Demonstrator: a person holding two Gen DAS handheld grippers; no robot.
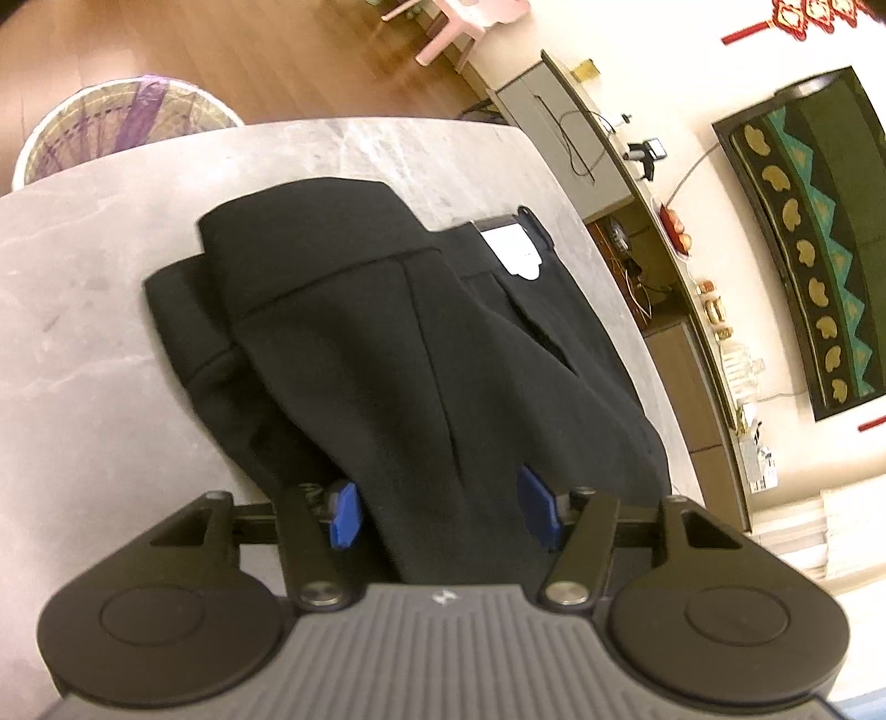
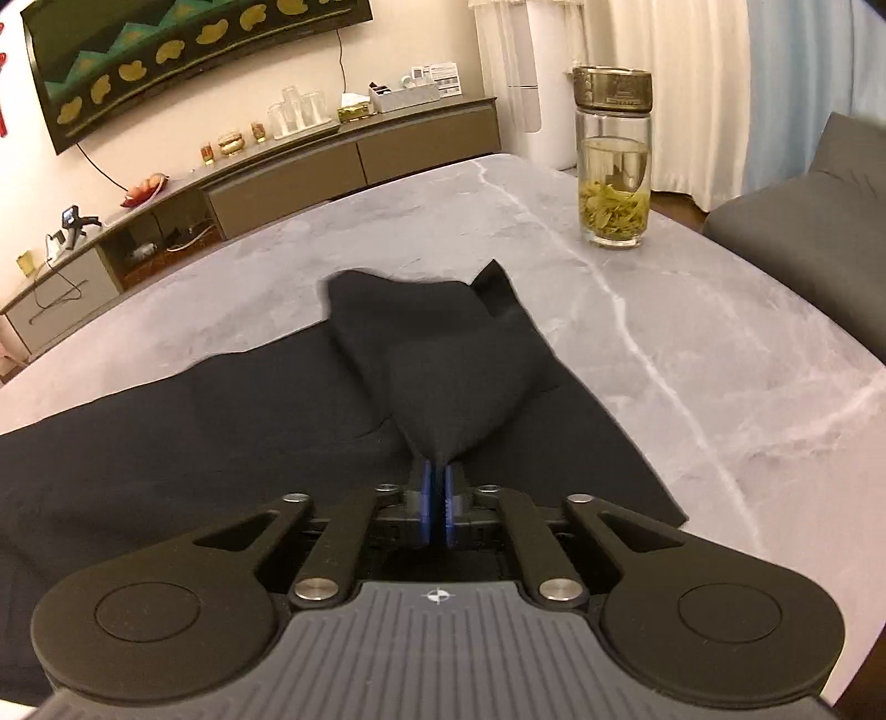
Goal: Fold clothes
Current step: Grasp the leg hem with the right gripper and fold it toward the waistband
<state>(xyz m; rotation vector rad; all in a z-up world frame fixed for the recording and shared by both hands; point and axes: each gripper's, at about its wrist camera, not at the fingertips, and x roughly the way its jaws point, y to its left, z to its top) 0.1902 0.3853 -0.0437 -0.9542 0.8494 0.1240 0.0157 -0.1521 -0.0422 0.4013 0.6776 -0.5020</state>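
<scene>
Mid-fold, judging by layers. Black trousers (image 1: 354,310) lying on grey marble table (image 1: 83,288), already doubled over at least once: upper layer stacked on lower, hem edges showing at far left, waistband with white label (image 1: 512,249) at far right. Not yet a compact stack; more folds and flattening probably left.

Left gripper (image 1: 440,512): blue pads (image 1: 344,515) apart, fold of dark cloth running between them; pads seem not pressing, so likely loose around fabric, not clamped.

Right gripper (image 2: 437,501): blue pads nearly together, pinched on raised bunch of the black cloth (image 2: 443,365), which tents up off the flat layer below. Clamped on fabric.

Left wrist view only: label and waistband, stacked layers, woven basket (image 1: 111,133) beyond far table edge, wood floor, pink chair (image 1: 454,22).

Right wrist view only: lifted cloth peak, glass tea bottle (image 2: 613,160) standing far right on table, well apart from garment, grey sofa (image 2: 819,221) at right, cabinet (image 2: 277,177) with glasses along far wall.

Both views: wall TV.
</scene>
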